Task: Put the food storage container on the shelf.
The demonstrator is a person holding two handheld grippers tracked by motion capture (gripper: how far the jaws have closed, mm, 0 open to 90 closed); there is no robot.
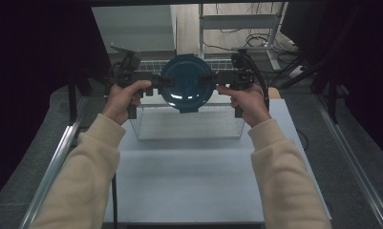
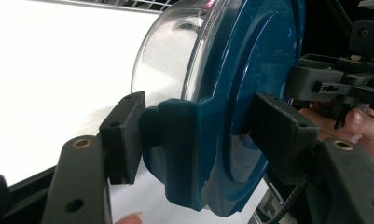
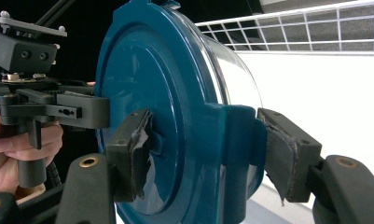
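A round container with a teal lid (image 1: 186, 83) and a clear body (image 2: 170, 51) hangs on its side above the wire basket (image 1: 189, 137), its lid turned toward the person. My left gripper (image 1: 163, 81) is shut on the lid's left clip (image 2: 175, 140), one pad on each side of it. My right gripper (image 1: 209, 78) is shut on the opposite clip (image 3: 236, 140), with its taped pads (image 3: 138, 149) pressing lid and clip. In the left gripper view the right gripper (image 2: 315, 81) shows beyond the lid. The right gripper view has the left gripper (image 3: 82, 112) at its left.
The rectangular wire basket (image 3: 310, 28) stands on the far half of the pale table (image 1: 194, 176). A metal rail (image 1: 55, 162) runs along the table's left side and another along the right. Cables and a frame (image 1: 237, 28) lie beyond the basket.
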